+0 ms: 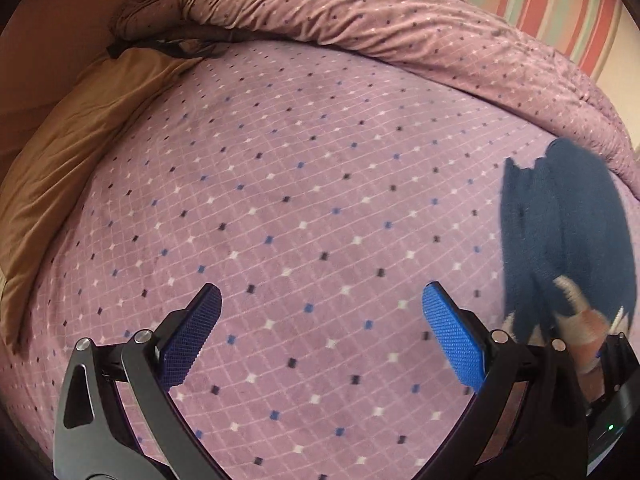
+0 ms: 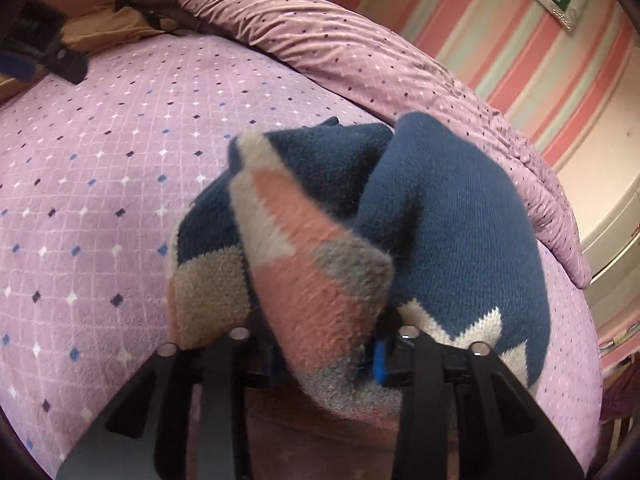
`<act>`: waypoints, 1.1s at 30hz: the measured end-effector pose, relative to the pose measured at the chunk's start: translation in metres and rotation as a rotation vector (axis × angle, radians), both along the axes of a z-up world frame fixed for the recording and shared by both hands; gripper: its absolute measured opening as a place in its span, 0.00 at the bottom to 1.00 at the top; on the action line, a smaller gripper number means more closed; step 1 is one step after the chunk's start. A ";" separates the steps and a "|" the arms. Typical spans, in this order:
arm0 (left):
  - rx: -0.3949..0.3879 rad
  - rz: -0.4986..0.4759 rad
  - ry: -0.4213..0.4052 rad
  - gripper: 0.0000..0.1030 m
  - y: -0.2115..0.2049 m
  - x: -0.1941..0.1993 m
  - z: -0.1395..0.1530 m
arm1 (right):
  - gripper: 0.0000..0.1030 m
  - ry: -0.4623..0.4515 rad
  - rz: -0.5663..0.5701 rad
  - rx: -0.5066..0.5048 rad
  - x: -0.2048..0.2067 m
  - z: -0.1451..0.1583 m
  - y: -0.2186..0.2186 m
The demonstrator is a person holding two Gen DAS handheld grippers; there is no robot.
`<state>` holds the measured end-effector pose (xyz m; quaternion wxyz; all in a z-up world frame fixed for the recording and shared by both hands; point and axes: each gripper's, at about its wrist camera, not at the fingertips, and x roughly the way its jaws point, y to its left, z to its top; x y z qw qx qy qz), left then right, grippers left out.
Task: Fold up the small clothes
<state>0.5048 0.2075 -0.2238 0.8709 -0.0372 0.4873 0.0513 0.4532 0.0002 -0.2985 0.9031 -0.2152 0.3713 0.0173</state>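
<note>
Bunched right up against the right gripper (image 2: 324, 354), a knitted sweater (image 2: 452, 216) in navy with pink, grey and cream zigzags fills the space ahead of its jaws, which are clamped on a fold of the wool. Most of the garment hangs forward and to the right of those jaws, above the bed (image 2: 100, 168). Under everything spreads the lilac bedcover with its diamond dots, and a rumpled duvet (image 1: 360, 12) of the same colour lies heaped well beyond both pairs of jaws. A tan pillow (image 1: 80, 140) sits far off to the left. The left gripper (image 1: 320, 332) hovers over bare bedcover, its jaws spread wide and holding nothing, blue pads (image 1: 192, 332) showing; the sweater dangles just to their right.
</note>
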 end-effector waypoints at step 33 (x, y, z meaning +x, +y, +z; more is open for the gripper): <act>-0.258 -0.628 0.174 0.40 -0.237 0.043 -0.031 | 0.90 -0.096 -0.223 0.424 0.024 0.098 -0.229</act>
